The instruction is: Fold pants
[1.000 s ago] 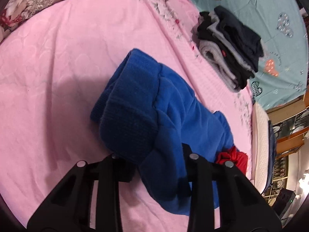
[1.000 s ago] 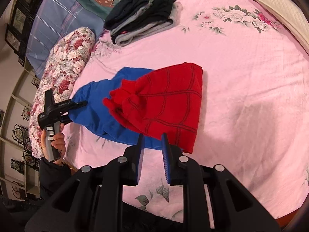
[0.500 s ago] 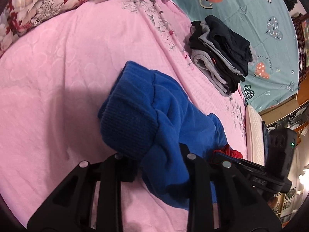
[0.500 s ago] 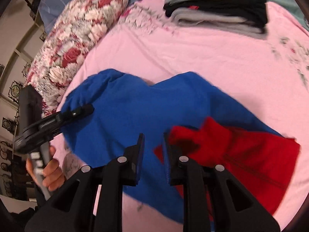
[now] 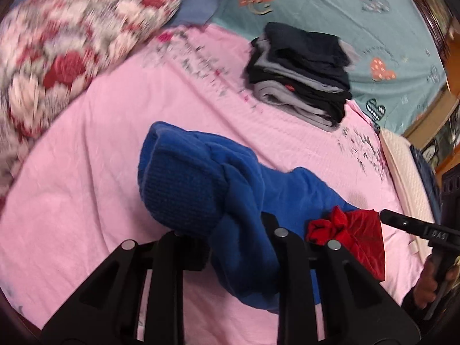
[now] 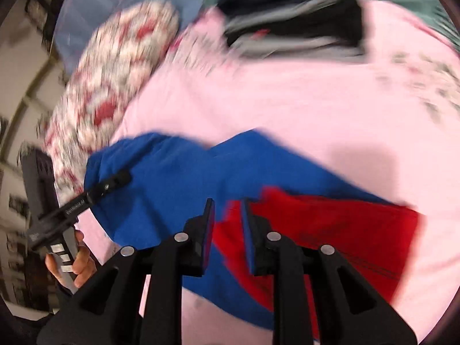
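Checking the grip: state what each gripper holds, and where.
Left gripper clamps the blue-and-red fleece pants at the ribbed blue cuff. Right gripper holds nothing.

Both wrist views look down along their own fingers, close over the pink bed [image 5: 86, 149]. Each shows the blue and red pants [image 5: 258, 189] at lower centre, the folded pile [image 5: 302, 69] and the flowered pillow [image 6: 115, 66] toward the top.

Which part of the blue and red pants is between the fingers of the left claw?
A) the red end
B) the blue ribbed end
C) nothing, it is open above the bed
B: in the left wrist view the left claw grips the blue ribbed end of the pants.
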The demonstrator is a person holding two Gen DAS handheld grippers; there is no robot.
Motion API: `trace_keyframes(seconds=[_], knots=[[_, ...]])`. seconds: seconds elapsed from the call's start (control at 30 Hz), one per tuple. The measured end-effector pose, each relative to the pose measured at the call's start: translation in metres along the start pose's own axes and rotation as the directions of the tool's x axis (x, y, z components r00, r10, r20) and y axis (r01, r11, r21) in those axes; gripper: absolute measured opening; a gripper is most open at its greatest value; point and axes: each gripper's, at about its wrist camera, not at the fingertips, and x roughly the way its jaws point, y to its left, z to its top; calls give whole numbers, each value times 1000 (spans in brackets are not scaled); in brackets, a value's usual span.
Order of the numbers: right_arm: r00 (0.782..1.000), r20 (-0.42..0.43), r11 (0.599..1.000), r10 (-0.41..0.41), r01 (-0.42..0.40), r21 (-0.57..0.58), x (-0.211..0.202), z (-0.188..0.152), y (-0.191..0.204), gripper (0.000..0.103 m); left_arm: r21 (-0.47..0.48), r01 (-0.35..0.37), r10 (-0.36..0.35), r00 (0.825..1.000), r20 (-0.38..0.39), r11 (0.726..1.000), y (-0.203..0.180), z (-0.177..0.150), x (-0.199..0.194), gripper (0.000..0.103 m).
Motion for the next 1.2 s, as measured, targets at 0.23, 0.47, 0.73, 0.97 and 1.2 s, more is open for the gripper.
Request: trace_keyframes(seconds=[0.23, 0.47, 0.73, 0.97, 1.2], knots=[[989, 142, 964, -28, -11, 265, -95, -64, -113, 26, 279, 87, -91, 996, 4, 956, -130, -8, -10, 19], [976, 216, 922, -40, -48, 384, -147, -126, -179, 26, 479, 187, -107, 976, -189, 858, -257, -55, 55, 18], [979, 201, 905, -28, -61, 422, -147, -143, -199, 26, 435, 361, -184, 899, -397, 825, -280, -85, 80, 81], [983, 183, 949, 28, -84, 303, -133, -101, -167, 26, 410, 373, -324, 928, -185, 832, -237, -47, -12, 95], [981, 139, 989, 131, -140, 53, -93, -16, -89, 26, 250, 323, -290, 944, -158, 913, -175, -35, -1, 77]])
